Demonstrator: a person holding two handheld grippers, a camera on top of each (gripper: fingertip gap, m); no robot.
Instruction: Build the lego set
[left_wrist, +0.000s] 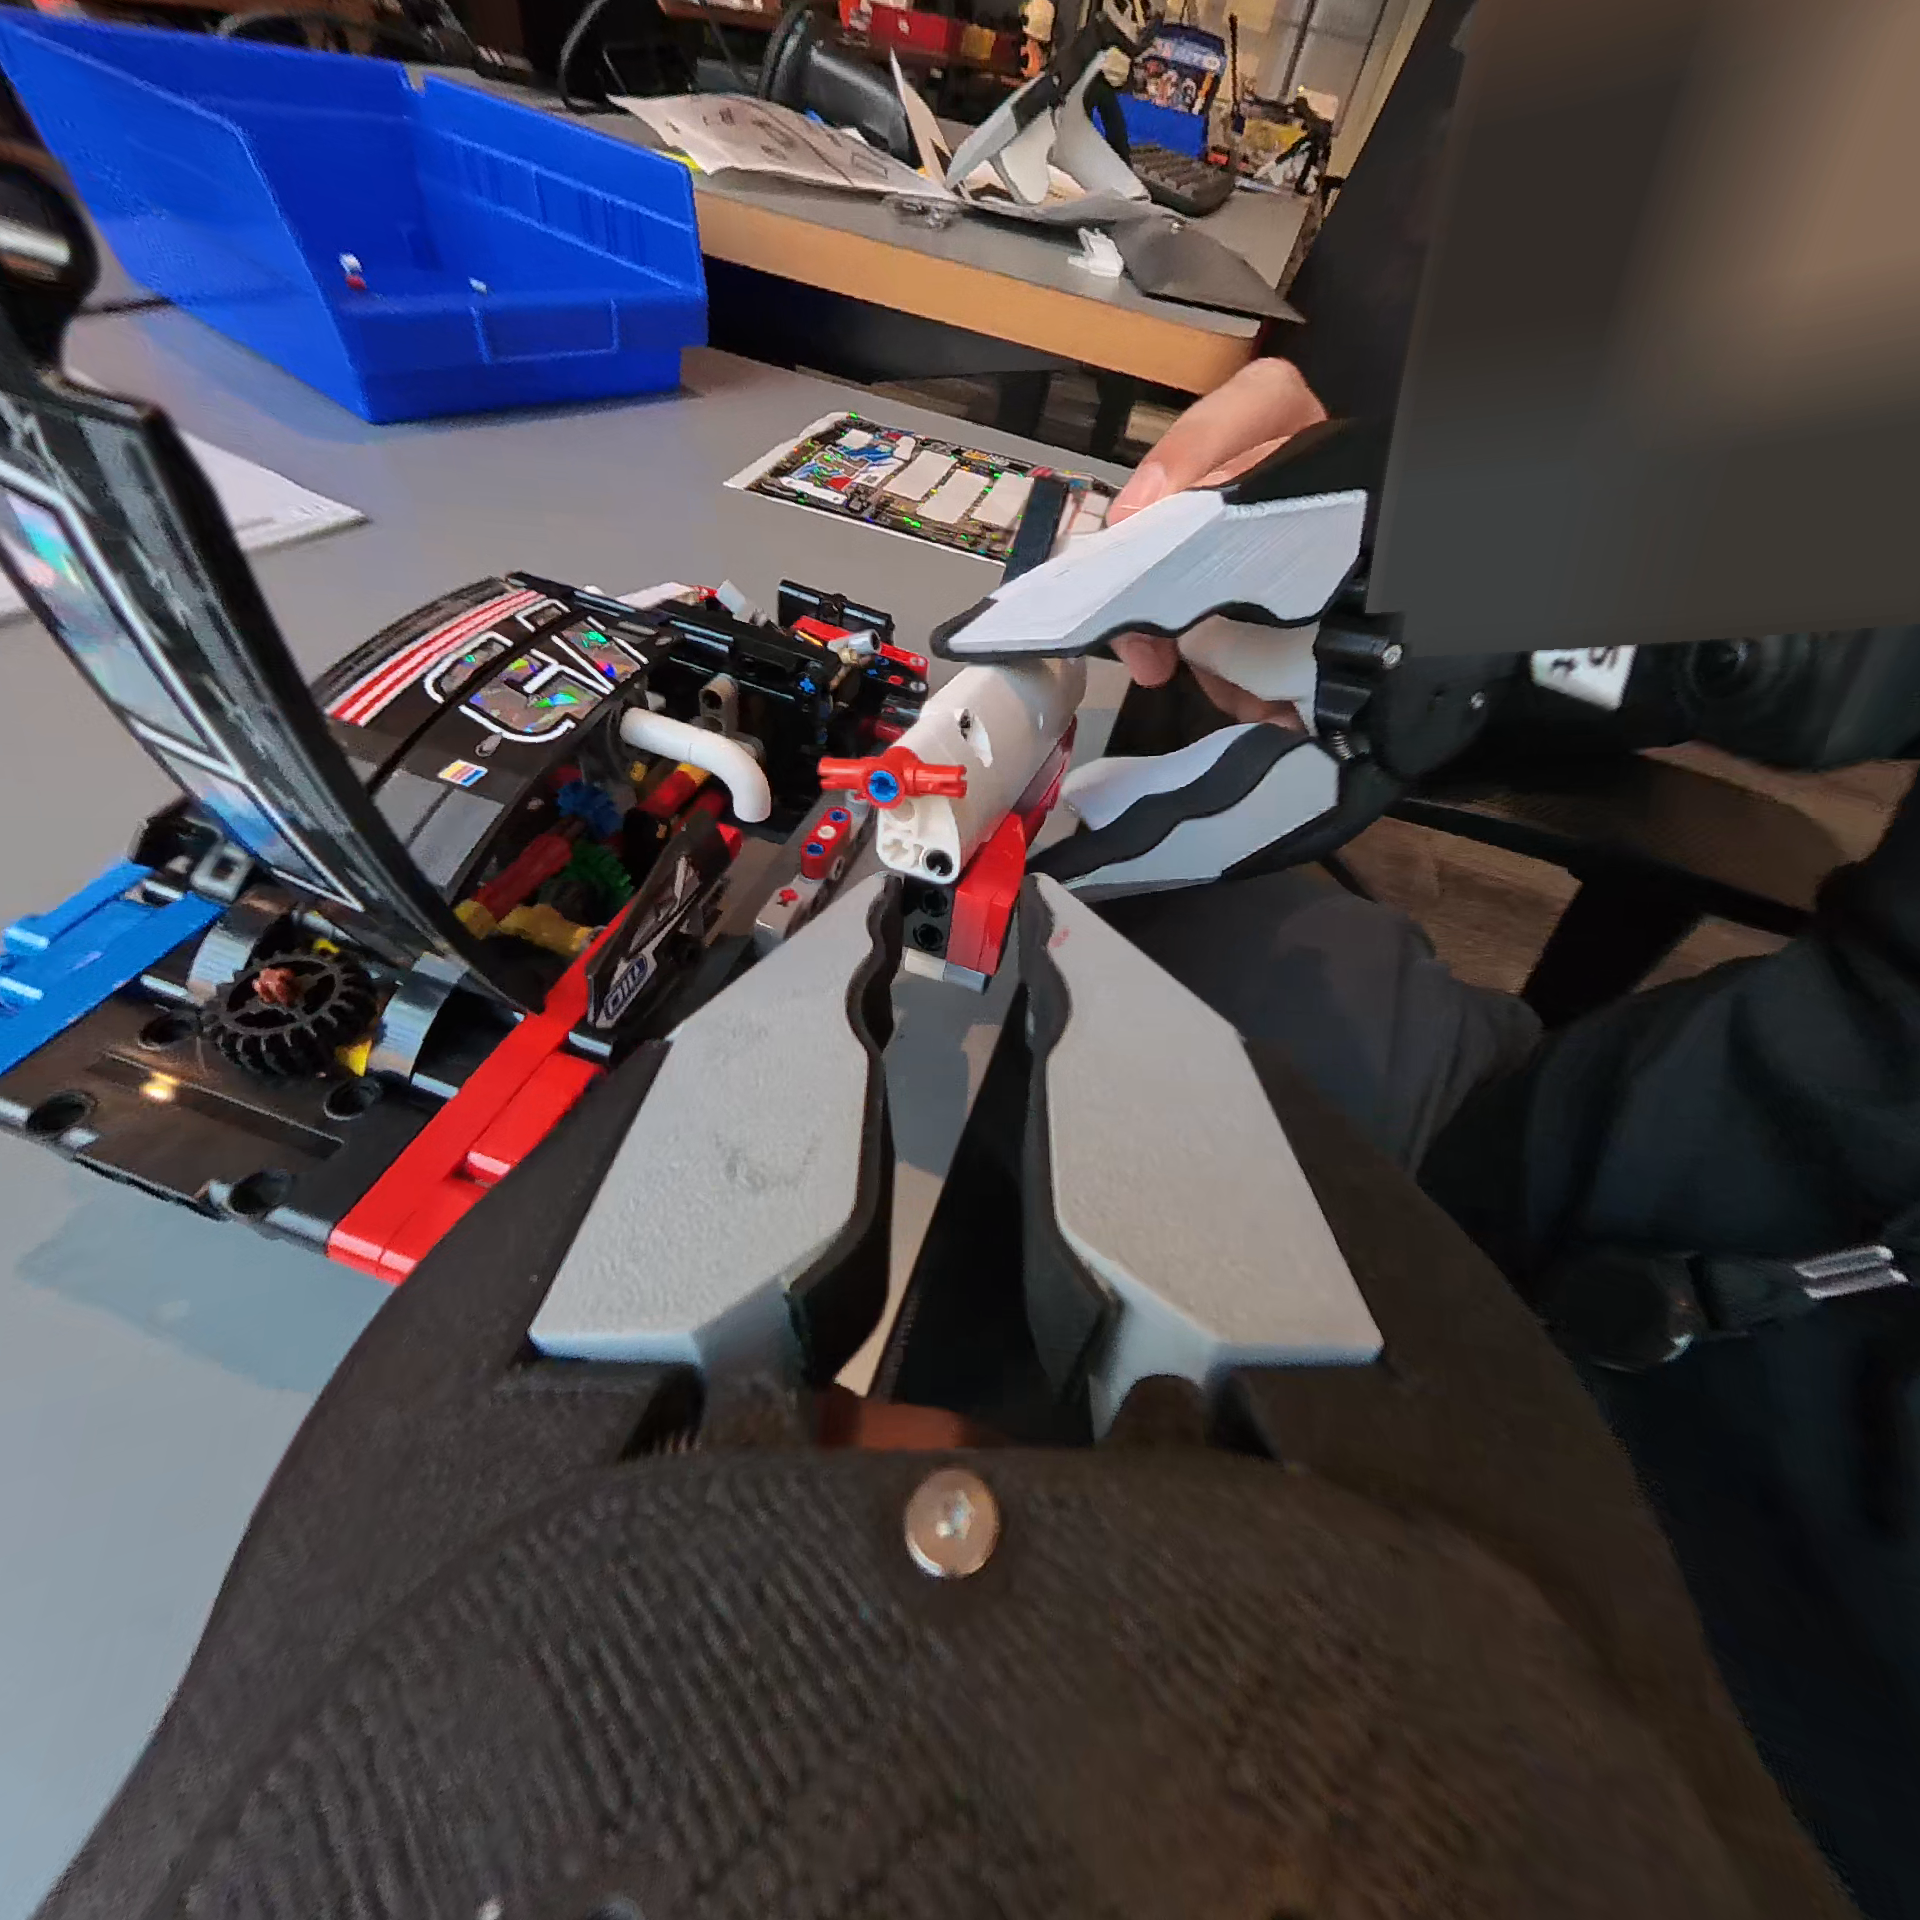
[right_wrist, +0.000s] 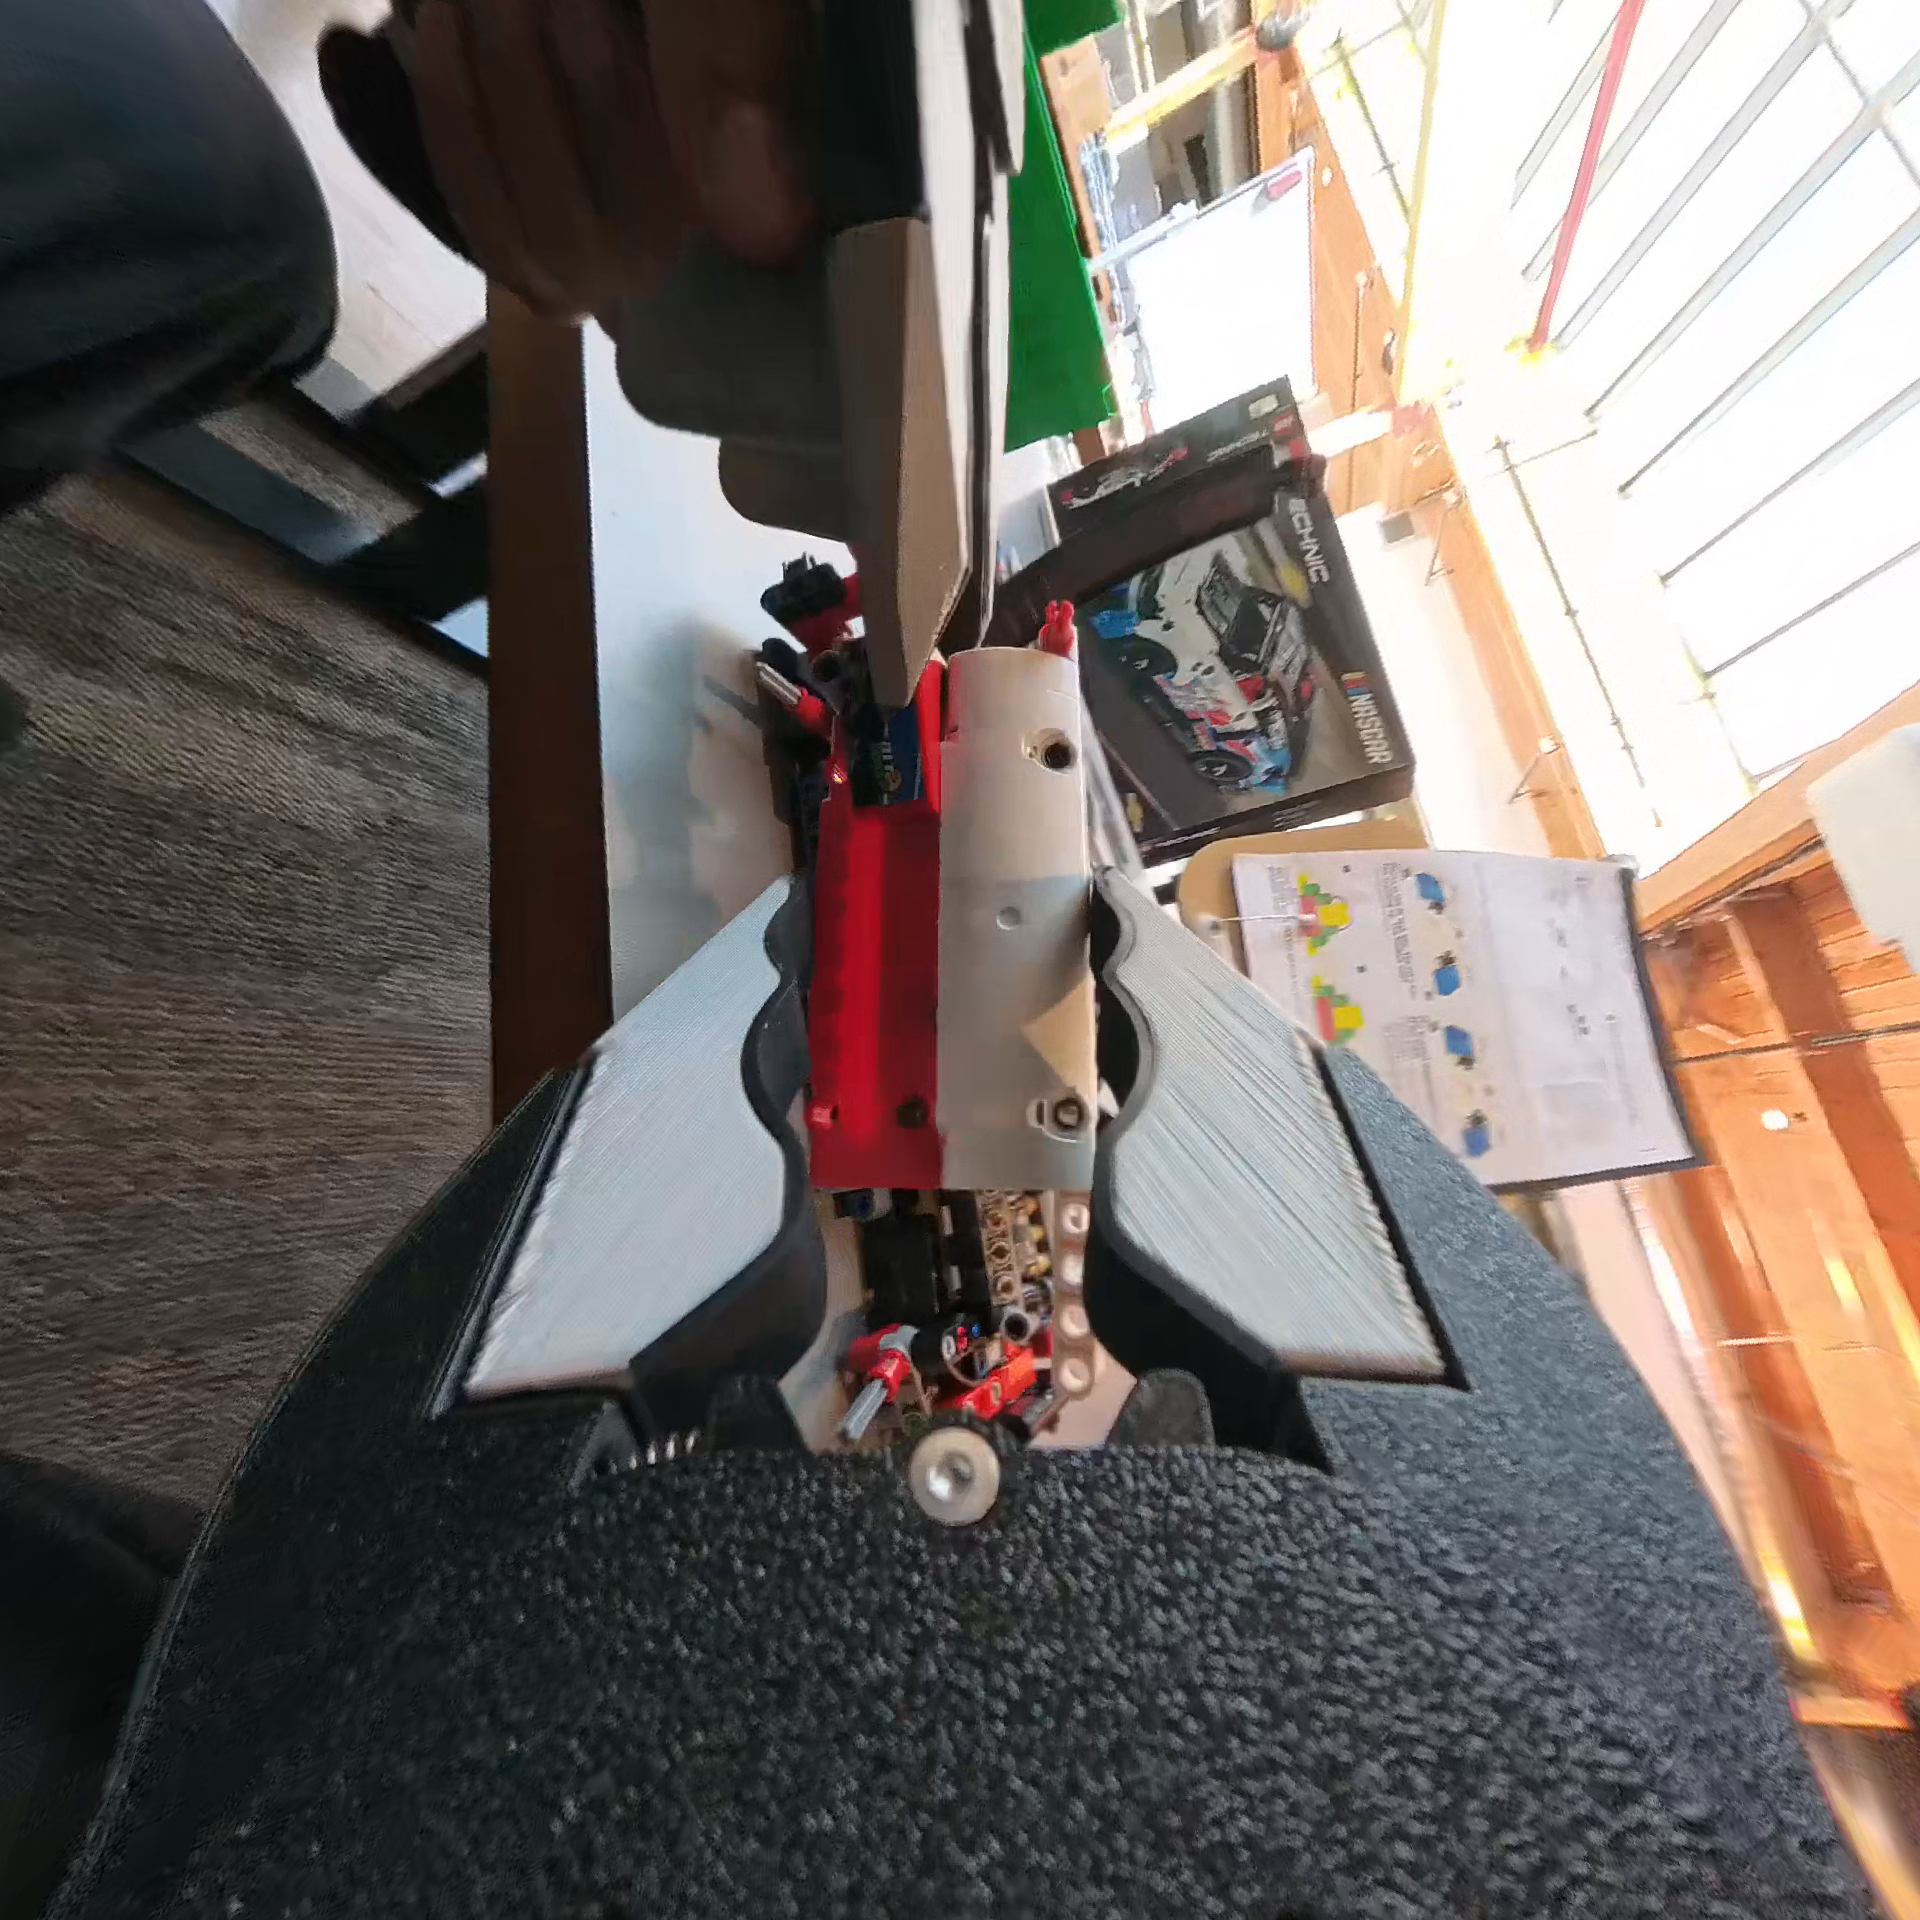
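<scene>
Right fingers (right_wrist: 951, 997) clamp the car's (left_wrist: 540, 831) red-and-white side section (right_wrist: 951, 935); left fingers (left_wrist: 951, 904), nearly closed, hold nothing I see. I judge next: press it home.

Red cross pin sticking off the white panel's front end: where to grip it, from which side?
Pinch the red cross pin by its two protruding arms, coming from the open front. The white panel backs it, and the right gripper already clamps that panel's sides.

Left gripper (left_wrist: 951, 914) jaws slightly parted; right gripper (right_wrist: 948, 894) jaws clamped, turned sideways
</scene>
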